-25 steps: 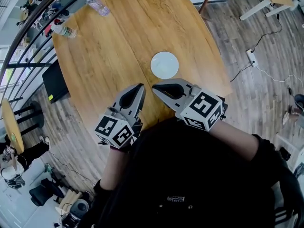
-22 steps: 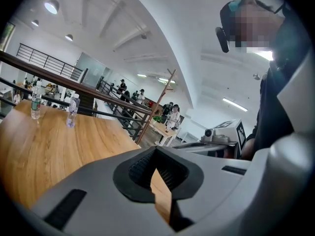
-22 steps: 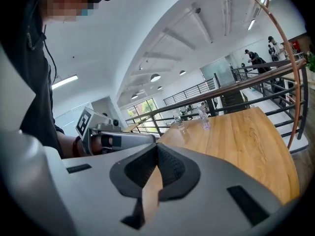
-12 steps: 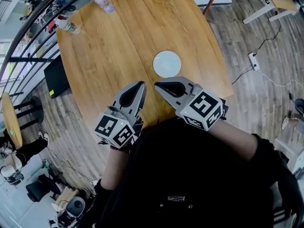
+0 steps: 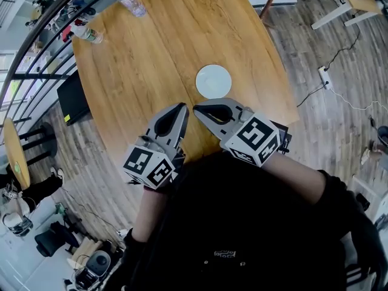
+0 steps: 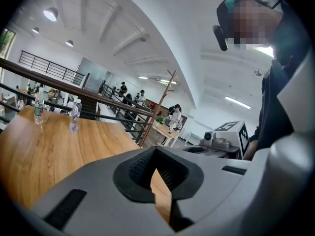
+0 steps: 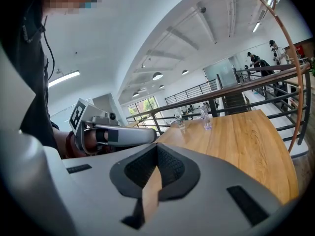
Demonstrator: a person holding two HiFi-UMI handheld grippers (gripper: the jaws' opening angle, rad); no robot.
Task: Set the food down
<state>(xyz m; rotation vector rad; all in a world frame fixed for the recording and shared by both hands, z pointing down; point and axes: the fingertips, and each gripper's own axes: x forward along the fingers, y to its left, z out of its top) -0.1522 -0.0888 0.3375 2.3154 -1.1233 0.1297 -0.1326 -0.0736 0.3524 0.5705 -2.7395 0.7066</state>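
Note:
A white plate [image 5: 213, 81] lies bare near the middle of the round wooden table [image 5: 151, 53]; no food shows in any view. My left gripper [image 5: 180, 108] hovers over the table's near edge, its tip pointing up the picture toward the plate, jaws shut on nothing. Right beside it my right gripper [image 5: 197, 110] is also shut and holds nothing, its tip a short way short of the plate. In the left gripper view the left gripper [image 6: 156, 150] has its pads meeting over wood. In the right gripper view the right gripper [image 7: 157, 147] is closed the same way.
Two plastic water bottles [image 5: 131, 3] [image 5: 85, 34] stand at the table's far left edge. A railing [image 5: 36, 35] runs behind the table. A flat black object [image 5: 71, 99] sits on the floor at the left, and a power strip [image 5: 323, 74] with cable at the right.
The head camera shifted slightly, so the table sits a little differently in the picture. Both grippers stay in place and shut.

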